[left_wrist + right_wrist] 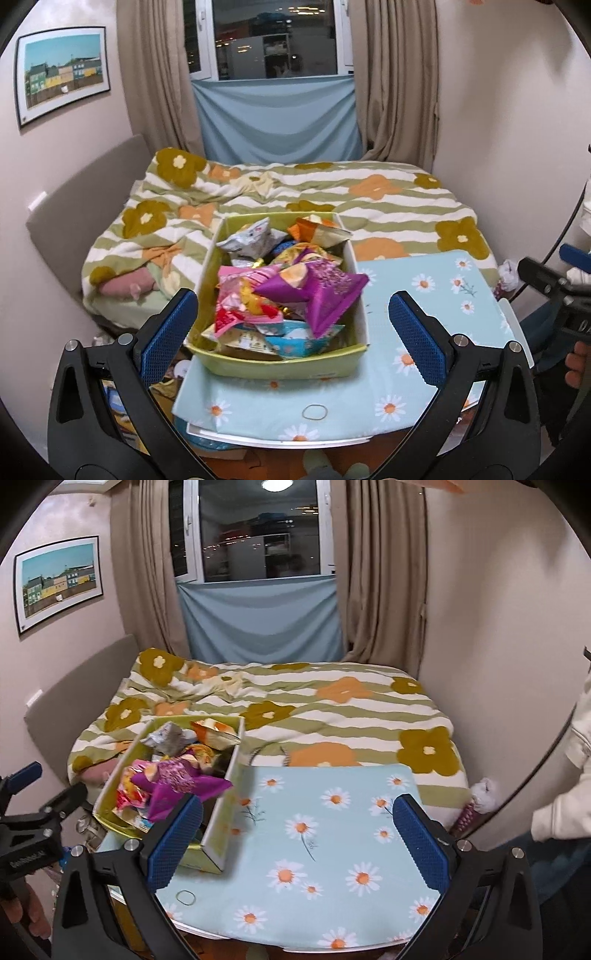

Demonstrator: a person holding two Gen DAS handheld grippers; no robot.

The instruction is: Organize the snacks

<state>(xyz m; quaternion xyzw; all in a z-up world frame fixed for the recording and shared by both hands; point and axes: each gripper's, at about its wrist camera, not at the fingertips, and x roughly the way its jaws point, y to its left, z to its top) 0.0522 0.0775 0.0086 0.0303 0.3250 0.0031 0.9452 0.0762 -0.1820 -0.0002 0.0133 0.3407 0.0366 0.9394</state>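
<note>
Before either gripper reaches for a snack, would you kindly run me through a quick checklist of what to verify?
1. Left gripper open, nothing held: ok.
2. Right gripper open, nothing held: ok.
3. Yellow-green cardboard box resting on the daisy-print light blue tablecloth: ok.
4. Purple snack packet lying on top of the pile, reachable: ok.
5. Bare cloth to the right of the box for sorting: ok.
6. Loose rubber band near the front edge, out of the way: ok.

Saw a daisy cloth point(325, 834) over the table, with a rubber band point(314, 411) near its front edge. Behind stood a bed point(332, 705), curtains point(399, 81), a window point(275, 37) and a picture point(62, 72).
</note>
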